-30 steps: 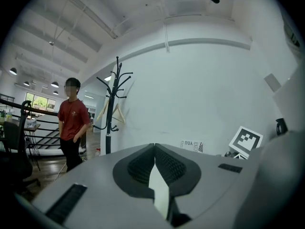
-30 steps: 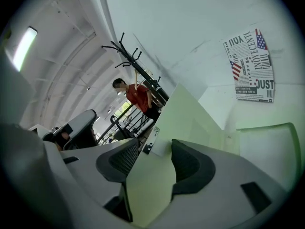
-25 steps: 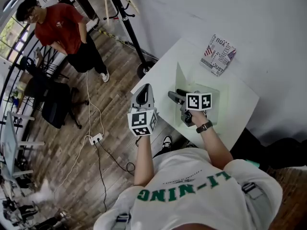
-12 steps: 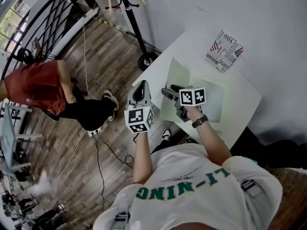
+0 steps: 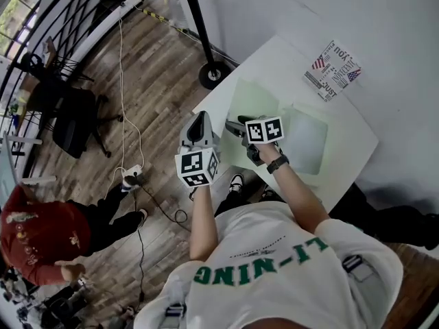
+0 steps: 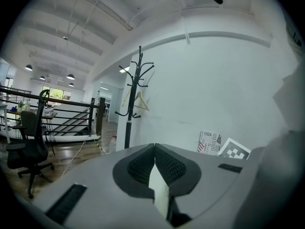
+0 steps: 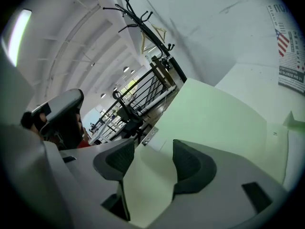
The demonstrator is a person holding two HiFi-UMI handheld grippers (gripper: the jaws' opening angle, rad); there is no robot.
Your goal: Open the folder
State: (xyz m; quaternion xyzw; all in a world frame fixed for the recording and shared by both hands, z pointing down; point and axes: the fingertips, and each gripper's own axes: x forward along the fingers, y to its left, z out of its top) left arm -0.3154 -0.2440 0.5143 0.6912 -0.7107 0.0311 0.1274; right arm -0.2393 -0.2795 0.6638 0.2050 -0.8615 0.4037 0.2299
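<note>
The pale green folder [image 5: 302, 139] lies spread open on the white table [image 5: 346, 163], its cover flap [image 5: 248, 100] laid flat toward the table's left corner. My right gripper [image 5: 232, 127] hovers open over that flap, near the table's front edge. In the right gripper view the jaws [image 7: 152, 149] stand apart with only the green folder [image 7: 214, 118] showing between them. My left gripper [image 5: 201, 125] is held off the table's left edge, jaws shut and pointing away from me. In the left gripper view its tips [image 6: 155, 149] meet with nothing gripped.
A printed booklet [image 5: 333, 70] lies at the table's far corner by the white wall, also showing as the booklet [image 6: 209, 142] in the left gripper view. A black coat stand [image 5: 199, 19] rises left of the table. A person in red [image 5: 38, 242] stands on the wooden floor, lower left.
The folder's cover, upright a second ago, now lies flat to the left. My right gripper followed it leftward. The person in red walked from upper left to lower left.
</note>
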